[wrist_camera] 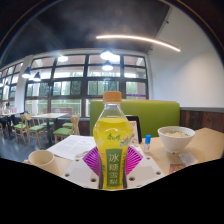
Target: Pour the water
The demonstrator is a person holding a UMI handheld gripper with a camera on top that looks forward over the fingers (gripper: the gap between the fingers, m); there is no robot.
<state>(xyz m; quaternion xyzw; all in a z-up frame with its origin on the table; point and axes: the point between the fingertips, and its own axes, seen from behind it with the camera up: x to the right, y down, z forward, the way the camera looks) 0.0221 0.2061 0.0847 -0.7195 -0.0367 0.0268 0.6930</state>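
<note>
A yellow drink bottle (112, 135) with an orange cap and a yellow-green label stands upright between my fingers. My gripper (112, 163) is shut on the bottle, with both magenta pads (94, 160) pressed against its lower sides. The bottle appears lifted above the pale table (205, 148). A white bowl (176, 137) sits on the table to the right, beyond the fingers. A small white cup (41, 158) stands to the left, close to the left finger.
White papers (72, 146) lie on the table behind the cup. A small blue object (147, 139) stands right of the bottle. A green sofa (150, 112) and chairs and tables at the left (25, 125) fill the room behind, under large windows.
</note>
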